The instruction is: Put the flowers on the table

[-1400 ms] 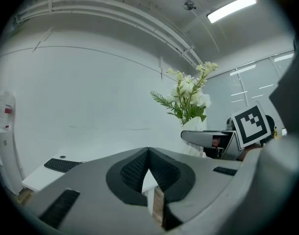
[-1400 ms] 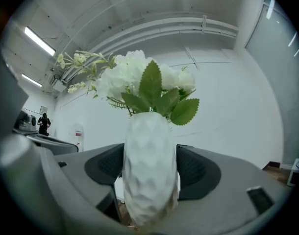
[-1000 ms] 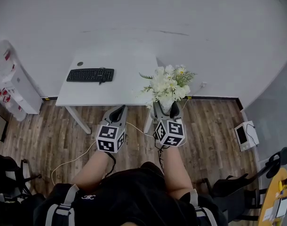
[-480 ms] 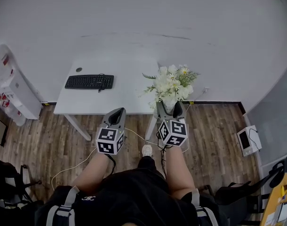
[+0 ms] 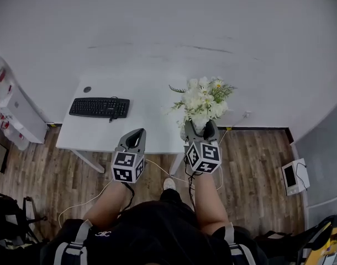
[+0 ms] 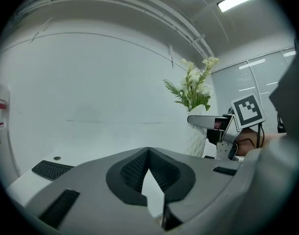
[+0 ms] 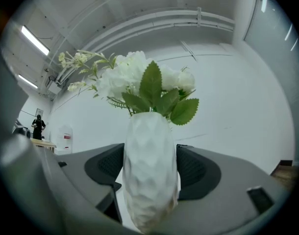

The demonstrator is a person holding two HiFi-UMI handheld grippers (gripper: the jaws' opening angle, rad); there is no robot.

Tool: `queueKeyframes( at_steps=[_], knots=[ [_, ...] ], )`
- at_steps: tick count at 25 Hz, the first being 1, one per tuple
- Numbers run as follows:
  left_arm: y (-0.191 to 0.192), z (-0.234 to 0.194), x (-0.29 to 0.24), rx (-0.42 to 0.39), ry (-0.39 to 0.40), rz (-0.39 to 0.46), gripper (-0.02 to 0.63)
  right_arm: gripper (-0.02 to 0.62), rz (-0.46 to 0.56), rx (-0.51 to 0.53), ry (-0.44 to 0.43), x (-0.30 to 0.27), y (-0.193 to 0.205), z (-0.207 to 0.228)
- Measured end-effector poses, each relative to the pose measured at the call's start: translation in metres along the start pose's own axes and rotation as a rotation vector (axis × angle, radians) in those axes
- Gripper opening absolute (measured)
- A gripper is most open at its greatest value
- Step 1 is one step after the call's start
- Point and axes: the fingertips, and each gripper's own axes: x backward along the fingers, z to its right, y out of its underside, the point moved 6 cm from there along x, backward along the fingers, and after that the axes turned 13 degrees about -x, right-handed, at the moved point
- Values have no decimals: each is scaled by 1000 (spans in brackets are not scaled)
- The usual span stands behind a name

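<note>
Two grippers out in front of us, and only one is working. The right gripper (image 5: 204, 130) is clamping the white vase (image 7: 150, 170) at its belly, the ribbed pads (image 7: 192, 169) pressing on either flank. The flowers (image 5: 203, 98) are standing upright out of its neck. From the head view the vase is hanging in the air at the near right corner of the table (image 5: 152, 106), not yet set down. We cannot tell whether it is over the top or just short of the edge.

We are judging the vase to be hard, faceted and smooth, probably ceramic. That makes it breakable and liable to slide in the pads, and the bushy bouquet is making it top-heavy. The belly is the right place to grip it; the stems and blooms are soft and would crush.

The right forearm is reaching straight ahead with the gripper roughly level, its marker cube (image 5: 203, 156) facing up at us. The left gripper (image 6: 148, 153) is sitting alongside at the table's near edge with its jaws together and nothing between them. The keyboard (image 5: 99, 107) is lying well clear, towards the left edge.
</note>
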Motion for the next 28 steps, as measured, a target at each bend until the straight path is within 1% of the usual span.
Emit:
queueKeyframes(
  at_steps=[2, 6, 9, 15, 20, 25, 28],
  knots=[
    [-4, -4, -25, -1, -4, -3, 6, 341, -6, 3, -9, -23, -1, 13],
    [-20, -16, -102, 6, -6, -26, 6, 341, -34, 5, -22, -92, -11, 50],
    [-26, -21, -150, 4, -7, -48, 6, 341, -51, -6, -33, -135, -13, 77],
    [-36, -22, -235, -1, -22, -91, 6, 341, -87, -22, -83, -213, -14, 125],
    [-36, -32, -279, -2, -56, -112, 6, 341, -114, -36, -100, -272, -7, 158],
    [-23, -51, -304, 14, -94, -163, 7, 341, -167, -49, -110, -318, 14, 171],
    [-19, -64, -320, 17, -104, -173, 6, 341, -189, -55, -116, -344, 28, 174]
  ],
)
